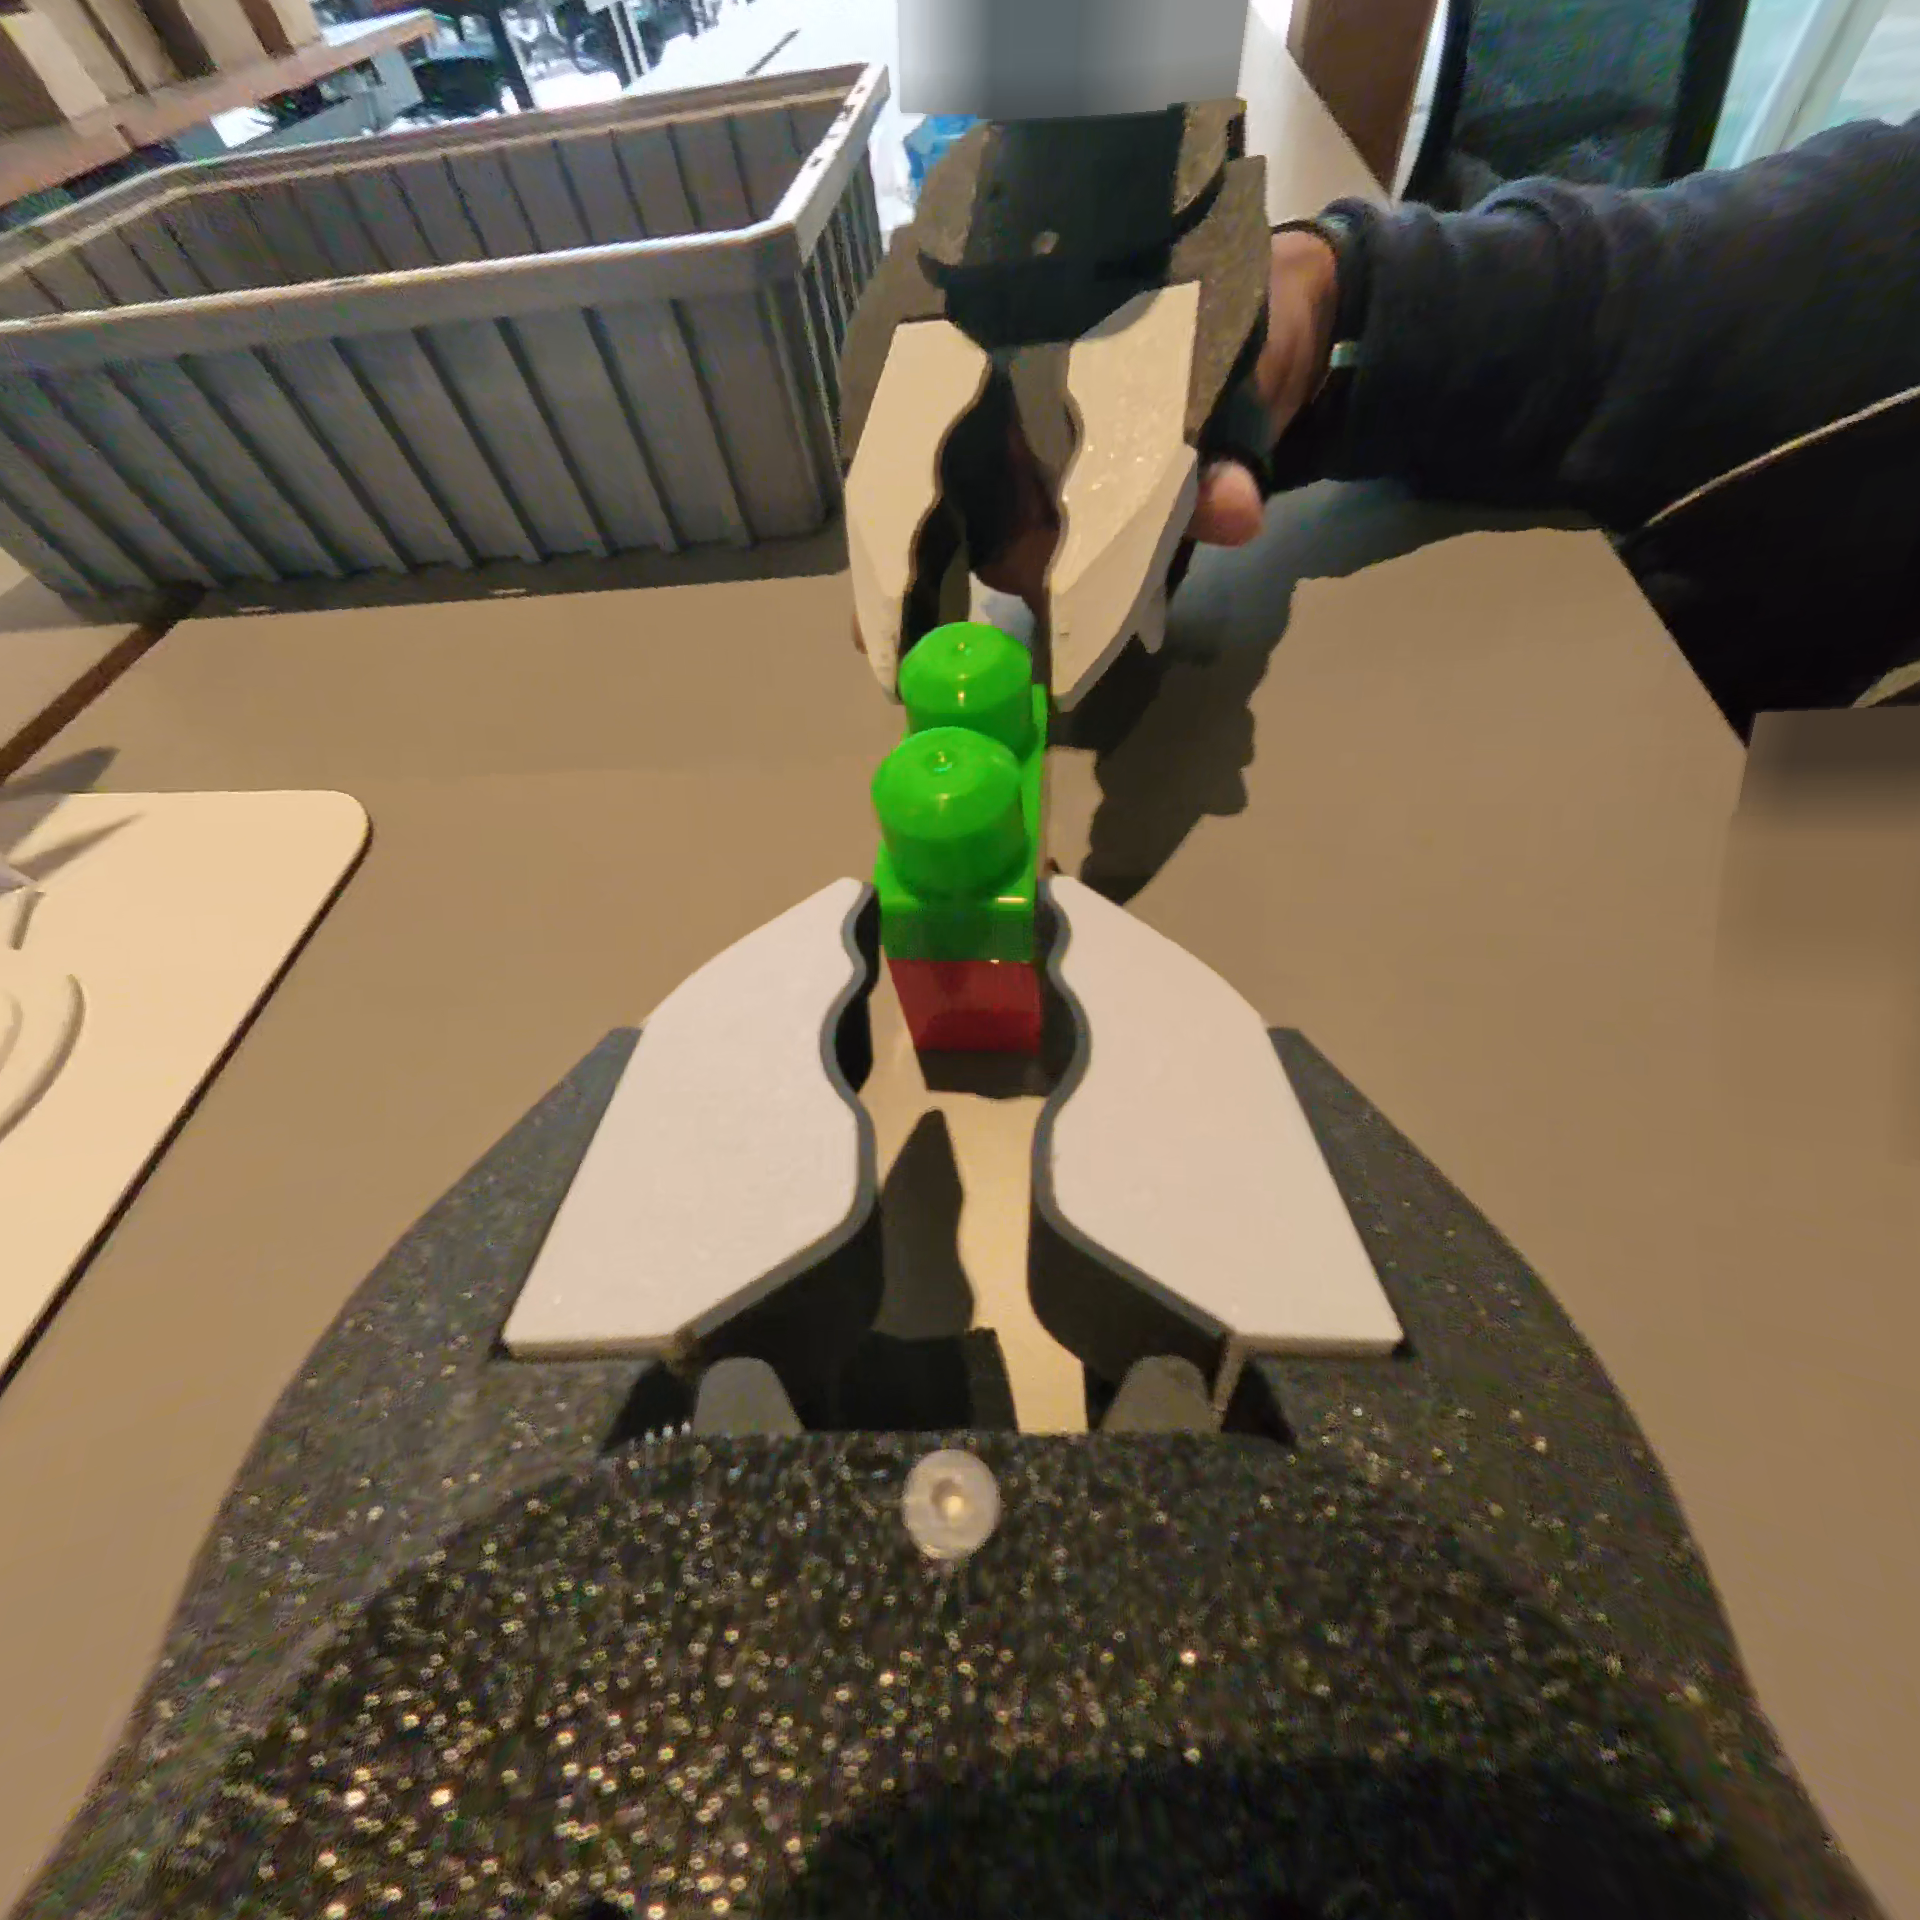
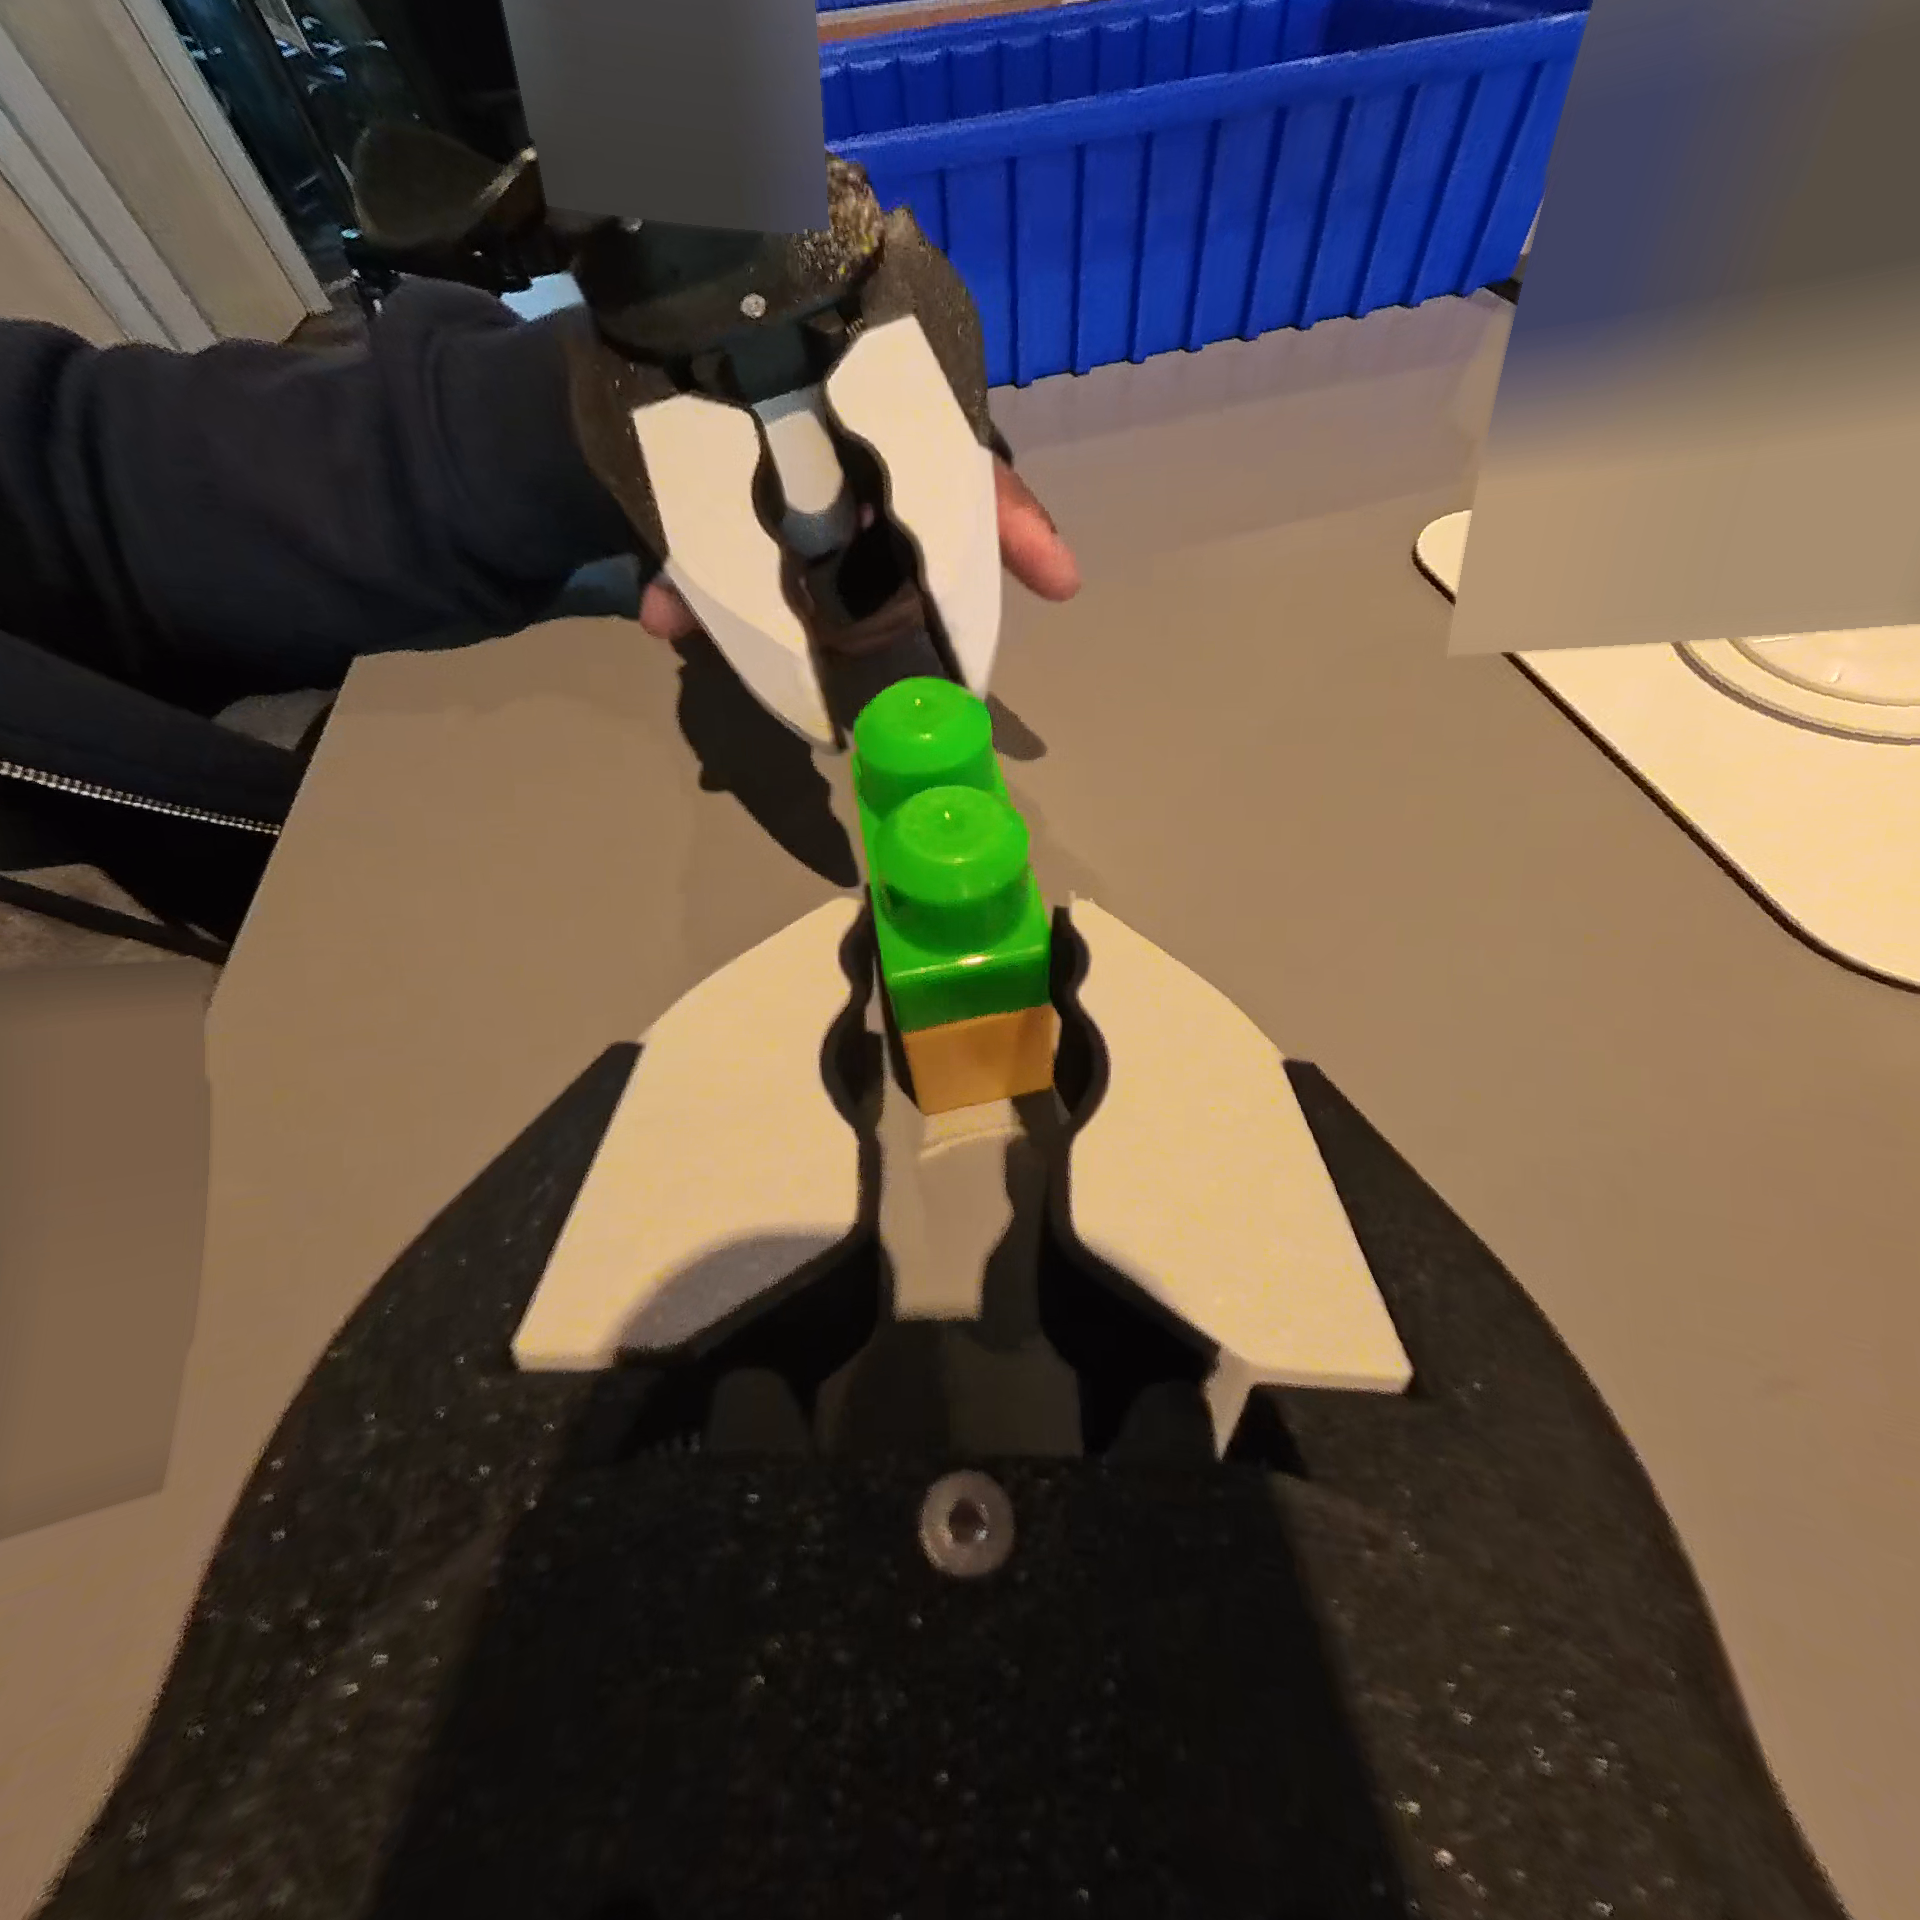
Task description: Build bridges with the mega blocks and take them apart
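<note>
green block between both jaws

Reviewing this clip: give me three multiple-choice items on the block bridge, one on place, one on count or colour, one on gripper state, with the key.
1. Where does the green two-stud plastic block sit?
A. in the grey ribbed bin
B. on top of the red block and the yellow block
C. flat on the table

2. How many studs show on its top?
A. two
B. three
C. four

3. How does the left gripper stand?
A. lifted well clear of the bridge
B. clamped on a stud
C. fingers flanking the red cube block end

Key: B, red under one end, the yellow cube block under the other; A, two round studs; C, fingers either side there.
</note>
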`<action>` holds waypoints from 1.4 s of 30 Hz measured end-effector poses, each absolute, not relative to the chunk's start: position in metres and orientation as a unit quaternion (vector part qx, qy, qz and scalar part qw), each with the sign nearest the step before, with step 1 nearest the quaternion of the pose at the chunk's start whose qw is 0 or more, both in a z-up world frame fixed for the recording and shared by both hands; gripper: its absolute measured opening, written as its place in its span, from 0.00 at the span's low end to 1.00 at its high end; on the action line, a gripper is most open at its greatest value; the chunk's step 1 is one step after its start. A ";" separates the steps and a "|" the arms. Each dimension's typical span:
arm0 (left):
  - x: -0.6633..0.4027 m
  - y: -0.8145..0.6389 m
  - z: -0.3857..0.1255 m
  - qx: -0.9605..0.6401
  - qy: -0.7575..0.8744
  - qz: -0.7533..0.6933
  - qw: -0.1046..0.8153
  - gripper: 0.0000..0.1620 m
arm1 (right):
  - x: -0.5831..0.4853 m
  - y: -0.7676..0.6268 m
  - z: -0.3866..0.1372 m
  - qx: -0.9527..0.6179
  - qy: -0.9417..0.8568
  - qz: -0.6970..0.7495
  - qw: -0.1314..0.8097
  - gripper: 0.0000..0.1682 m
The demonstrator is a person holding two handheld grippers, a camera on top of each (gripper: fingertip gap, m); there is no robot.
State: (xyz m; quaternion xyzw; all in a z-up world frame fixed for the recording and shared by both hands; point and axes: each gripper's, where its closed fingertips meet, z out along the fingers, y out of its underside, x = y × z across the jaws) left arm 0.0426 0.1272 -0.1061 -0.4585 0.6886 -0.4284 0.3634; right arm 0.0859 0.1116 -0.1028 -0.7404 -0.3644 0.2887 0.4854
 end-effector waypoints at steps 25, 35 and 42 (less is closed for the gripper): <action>0.069 0.122 -0.094 -0.513 0.621 -0.496 0.324 0.23 | 0.093 0.123 -0.110 -0.770 -0.335 0.255 0.479 0.33; 0.069 0.140 -0.053 -0.530 0.445 -0.653 0.307 0.22 | 0.091 0.123 -0.069 -0.705 -0.232 0.425 0.518 0.31; 0.072 0.136 -0.048 -0.525 0.414 -0.691 0.276 0.23 | 0.080 0.119 -0.063 -0.685 -0.217 0.484 0.499 0.30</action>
